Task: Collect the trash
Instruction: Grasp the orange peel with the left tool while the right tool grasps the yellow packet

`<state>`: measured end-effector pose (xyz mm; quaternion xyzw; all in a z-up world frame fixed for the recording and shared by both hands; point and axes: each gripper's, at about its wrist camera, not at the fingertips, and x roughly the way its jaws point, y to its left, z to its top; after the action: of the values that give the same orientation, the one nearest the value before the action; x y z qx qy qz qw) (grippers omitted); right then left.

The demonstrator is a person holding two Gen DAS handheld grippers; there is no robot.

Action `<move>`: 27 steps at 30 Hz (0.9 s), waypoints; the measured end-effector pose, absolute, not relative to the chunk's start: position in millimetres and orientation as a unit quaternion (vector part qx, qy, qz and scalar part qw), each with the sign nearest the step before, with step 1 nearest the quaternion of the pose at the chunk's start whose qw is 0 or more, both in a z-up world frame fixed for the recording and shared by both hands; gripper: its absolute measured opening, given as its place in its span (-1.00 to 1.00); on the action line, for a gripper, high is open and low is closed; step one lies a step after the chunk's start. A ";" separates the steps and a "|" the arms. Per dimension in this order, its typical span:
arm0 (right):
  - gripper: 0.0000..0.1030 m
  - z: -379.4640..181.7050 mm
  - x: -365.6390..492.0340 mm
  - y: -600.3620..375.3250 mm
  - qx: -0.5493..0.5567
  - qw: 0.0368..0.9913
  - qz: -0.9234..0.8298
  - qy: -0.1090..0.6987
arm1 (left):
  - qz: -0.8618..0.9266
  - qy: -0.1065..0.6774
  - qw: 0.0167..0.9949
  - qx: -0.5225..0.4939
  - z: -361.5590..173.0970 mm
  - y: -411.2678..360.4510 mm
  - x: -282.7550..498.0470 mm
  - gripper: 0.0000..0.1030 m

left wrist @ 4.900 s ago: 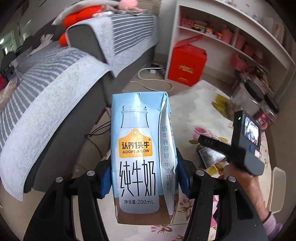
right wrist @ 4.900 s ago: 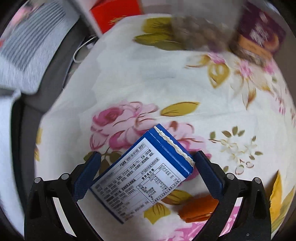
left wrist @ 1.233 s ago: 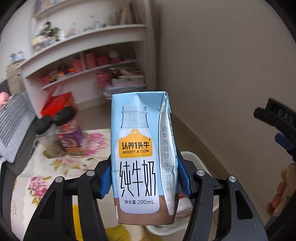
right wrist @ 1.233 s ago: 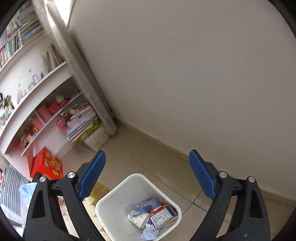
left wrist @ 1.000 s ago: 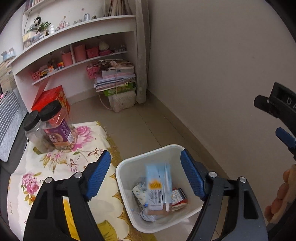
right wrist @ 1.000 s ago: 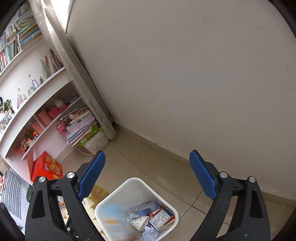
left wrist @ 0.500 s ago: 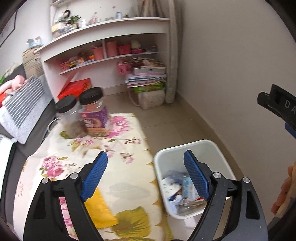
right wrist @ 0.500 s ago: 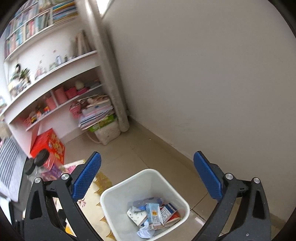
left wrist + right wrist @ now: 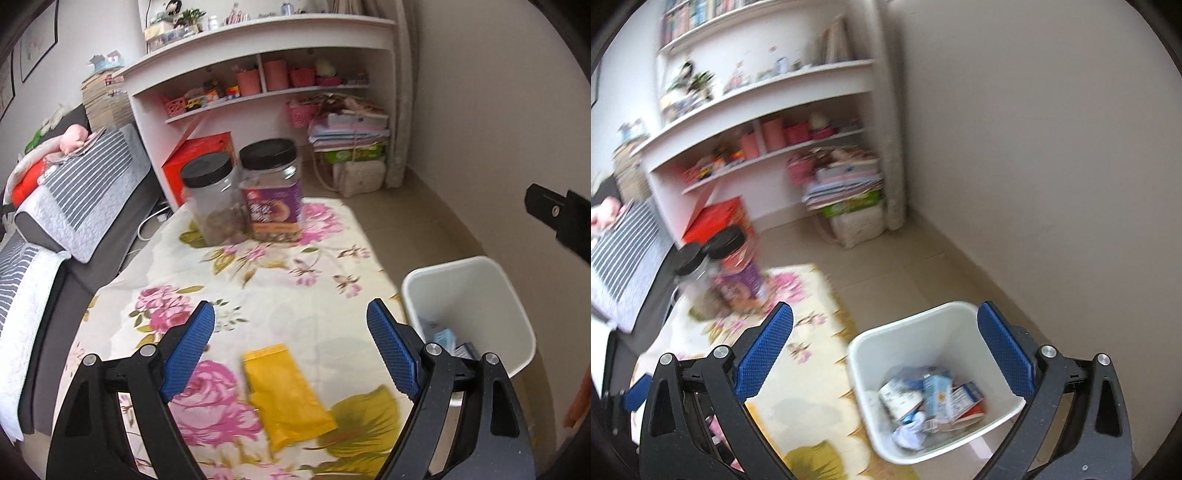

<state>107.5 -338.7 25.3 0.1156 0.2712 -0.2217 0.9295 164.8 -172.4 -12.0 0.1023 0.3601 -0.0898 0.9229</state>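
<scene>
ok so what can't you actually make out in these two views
- Yellow packet, left wrist view: print blurred.
- White bin, right wrist view: the trash is a jumbled, blurred pile; left wrist view: the right finger of the left hand-held gripper covers part.
- Two jars: labels smeared.

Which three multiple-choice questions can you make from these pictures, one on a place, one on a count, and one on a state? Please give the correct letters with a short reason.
1. Where does the yellow packet lie?
A. in the white bin
B. on the floral tablecloth
C. on the shelf

2. How many black-lidded jars stand on the tablecloth?
A. one
B. two
C. four

3. In what state is the left gripper?
A. open and empty
B. shut on a carton
C. shut on the packet

Answers:
1 B: the packet rests flat on the cloth, beside the white bin.
2 B: the clear jar and the purple-labelled jar stand side by side.
3 A: its blue pads are wide apart with nothing between them.
</scene>
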 end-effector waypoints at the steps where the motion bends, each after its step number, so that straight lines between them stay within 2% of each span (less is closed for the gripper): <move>1: 0.86 22.6 111.6 -330.7 0.112 0.930 -0.213 0.277 | -0.087 0.365 0.921 0.107 -15.1 -168.6 167.5 0.60; 9: 0.86 -4.0 143.6 -270.5 0.078 0.927 -0.140 0.339 | -0.072 0.431 0.879 0.190 -64.1 -111.9 204.9 0.66; 18: 0.86 -37.5 176.7 -246.2 0.113 0.897 -0.082 0.419 | -0.110 0.532 0.800 0.256 -122.1 -54.2 251.1 0.66; 27: 0.86 -72.9 197.0 -214.4 0.057 0.869 -0.048 0.489 | -0.156 0.559 0.764 0.282 -149.0 -43.1 282.4 0.66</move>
<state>197.0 -214.4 -72.9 0.0570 0.4886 -0.0479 0.8693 282.4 -43.1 -149.0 0.2821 0.5585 -0.1563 0.7643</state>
